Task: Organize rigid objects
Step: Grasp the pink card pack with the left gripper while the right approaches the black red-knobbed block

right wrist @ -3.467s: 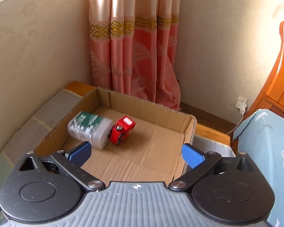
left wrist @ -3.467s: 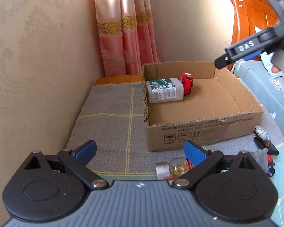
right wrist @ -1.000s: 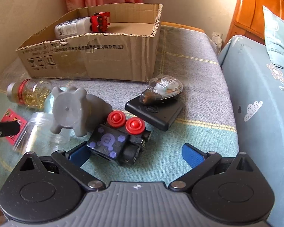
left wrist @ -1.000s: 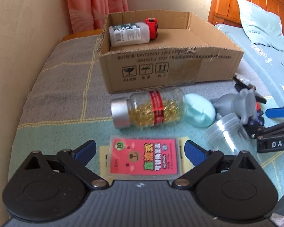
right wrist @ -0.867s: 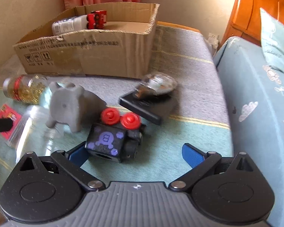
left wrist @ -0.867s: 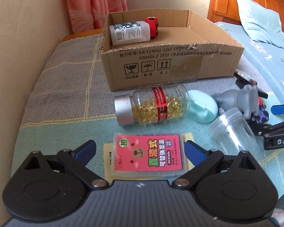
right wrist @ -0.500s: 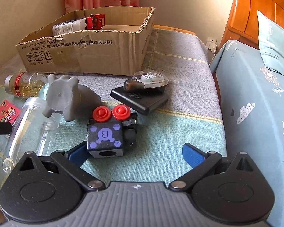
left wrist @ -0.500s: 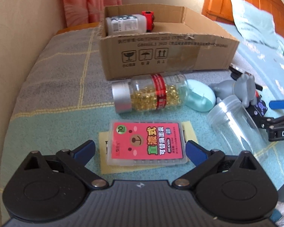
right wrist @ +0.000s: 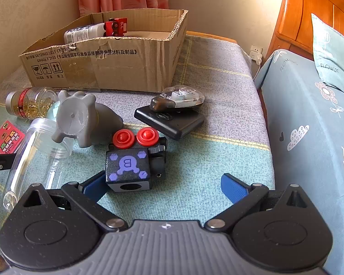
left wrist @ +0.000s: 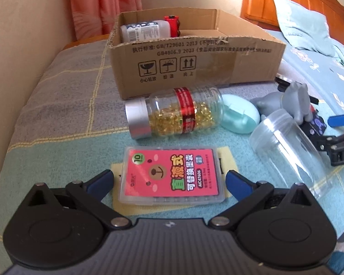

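My left gripper (left wrist: 169, 180) is open over the bed cover, and a flat pink plastic case (left wrist: 172, 171) on a yellow slip lies between its jaws, untouched by the pads. Beyond the case lie a capsule bottle (left wrist: 176, 112), a mint oval case (left wrist: 239, 116) and a clear empty jar (left wrist: 284, 146). My right gripper (right wrist: 164, 184) is open too. A black cube toy with red buttons (right wrist: 130, 162) sits between its jaws, close against the left finger (right wrist: 96, 183). The cardboard box (left wrist: 195, 61) holds a white bottle (left wrist: 146, 31) and a red toy (left wrist: 173, 24).
A grey animal figure (right wrist: 80, 116) stands by the jar (right wrist: 39, 151). A black flat device (right wrist: 172, 119) carries a clear oval gadget (right wrist: 178, 97). A wall runs along the left, a blue bedspread (right wrist: 309, 126) and wooden headboard (right wrist: 309, 11) on the right.
Both grippers came down from above the box to the items in front of it. Within the last second the black toy turned square to my right gripper; the left one edged closer to the pink case.
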Demonstrator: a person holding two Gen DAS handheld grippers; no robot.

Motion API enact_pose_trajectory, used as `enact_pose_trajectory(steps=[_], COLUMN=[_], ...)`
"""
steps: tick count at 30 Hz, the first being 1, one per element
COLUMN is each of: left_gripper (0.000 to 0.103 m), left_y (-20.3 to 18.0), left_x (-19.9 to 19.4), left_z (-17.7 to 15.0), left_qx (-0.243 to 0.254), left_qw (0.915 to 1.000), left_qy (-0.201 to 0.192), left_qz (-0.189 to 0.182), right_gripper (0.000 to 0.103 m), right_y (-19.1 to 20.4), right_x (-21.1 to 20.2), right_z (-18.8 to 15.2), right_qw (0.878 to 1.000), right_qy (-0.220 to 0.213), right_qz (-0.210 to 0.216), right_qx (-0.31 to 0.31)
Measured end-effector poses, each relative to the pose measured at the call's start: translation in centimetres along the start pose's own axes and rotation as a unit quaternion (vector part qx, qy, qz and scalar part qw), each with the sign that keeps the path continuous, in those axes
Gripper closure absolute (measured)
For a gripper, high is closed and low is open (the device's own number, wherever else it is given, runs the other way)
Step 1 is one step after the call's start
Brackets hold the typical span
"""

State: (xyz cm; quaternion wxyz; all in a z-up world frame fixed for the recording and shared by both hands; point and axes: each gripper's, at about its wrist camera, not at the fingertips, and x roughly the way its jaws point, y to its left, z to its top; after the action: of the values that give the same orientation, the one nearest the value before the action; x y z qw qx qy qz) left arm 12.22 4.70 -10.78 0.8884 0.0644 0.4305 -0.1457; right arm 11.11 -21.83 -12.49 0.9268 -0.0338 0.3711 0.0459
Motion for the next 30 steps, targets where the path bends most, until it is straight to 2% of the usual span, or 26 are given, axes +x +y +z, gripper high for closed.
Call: enact_pose_trajectory(steps=[11,19,24,27,29,30], left_gripper=[0.0,0.01,0.011,0.011,0.011,0.011], left_y=[-0.2,-0.8,-0.7,-0.6,-0.6,-0.6], left_x=[0.0,0.1,0.0,0.0,0.0,0.0], left_z=[-0.3,0.5,0.5,0.6,0.5,0.5], left_qx=[0.004,0.006,0.008,0.007,0.007,0.007], left_qw=[0.9999,0.9999,0.9999,0.9999,0.9999,0.9999], left_qy=[-0.016,-0.011,-0.012,-0.011,-0.012,-0.012], left_qz=[-0.003,-0.006,-0.008,-0.008,-0.007,-0.008], right_gripper=[0.0,0.0,0.0,0.007,0.018,0.021], right_y=[0.0,0.2,1.0,1.4,1.6,1.7], right_x=[-0.1,0.0,0.3,0.3,0.1,-0.1], right_z=[0.0,0.1,0.5,0.6,0.8,0.9], right_qw=[1.0,1.0,0.998,0.997,0.996,0.996], right_qy=[-0.004,-0.006,-0.014,-0.023,-0.027,-0.03], right_qz=[0.003,0.012,0.033,0.045,0.05,0.053], right_qx=[-0.005,-0.015,-0.043,-0.055,-0.061,-0.064])
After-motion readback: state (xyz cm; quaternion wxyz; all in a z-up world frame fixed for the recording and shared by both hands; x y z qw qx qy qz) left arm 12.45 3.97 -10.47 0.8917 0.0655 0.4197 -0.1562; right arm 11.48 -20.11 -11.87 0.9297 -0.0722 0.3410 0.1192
